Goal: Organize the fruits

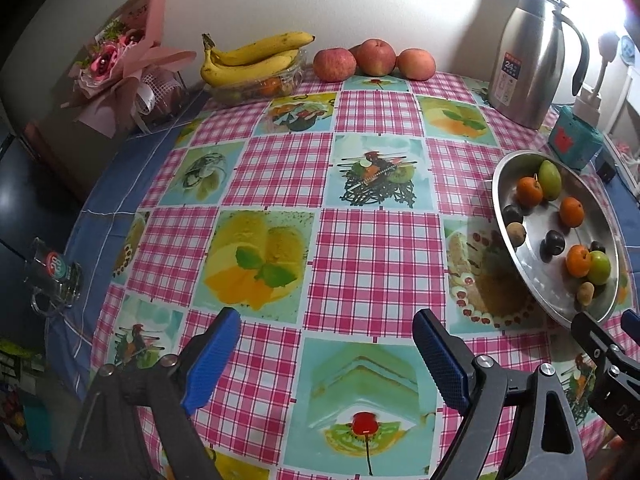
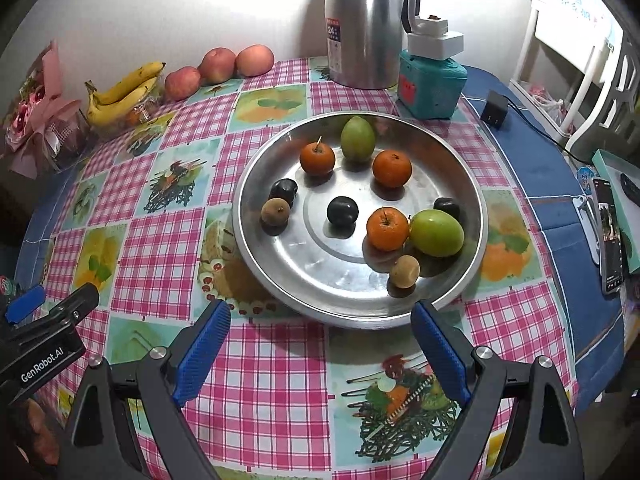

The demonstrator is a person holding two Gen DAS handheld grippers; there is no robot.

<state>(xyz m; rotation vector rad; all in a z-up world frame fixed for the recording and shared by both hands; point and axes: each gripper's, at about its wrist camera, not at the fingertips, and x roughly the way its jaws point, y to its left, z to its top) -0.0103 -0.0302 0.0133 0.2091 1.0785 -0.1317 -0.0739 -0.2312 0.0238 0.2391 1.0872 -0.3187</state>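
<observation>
A steel tray [image 2: 280, 280] holds mixed fruit: three oranges, one at the front [image 2: 387, 229], two green fruits [image 2: 437, 233], dark plums [image 2: 342, 211] and small brown fruits [image 2: 404, 271]. The tray also shows at the right of the left wrist view [image 1: 536, 280]. My right gripper [image 2: 322, 350] is open and empty just in front of the tray's near rim. My left gripper [image 1: 326, 354] is open and empty above the bare tablecloth, left of the tray. Bananas [image 1: 248, 62] in a clear bowl and three apples [image 1: 374, 60] sit at the table's back edge.
A steel thermos jug [image 2: 366, 24] and a teal box [image 2: 432, 82] stand behind the tray. A pink bouquet [image 1: 120, 64] is at the back left, a glass mug [image 1: 52, 276] at the left edge. A phone [image 2: 610, 236] and charger lie at the right.
</observation>
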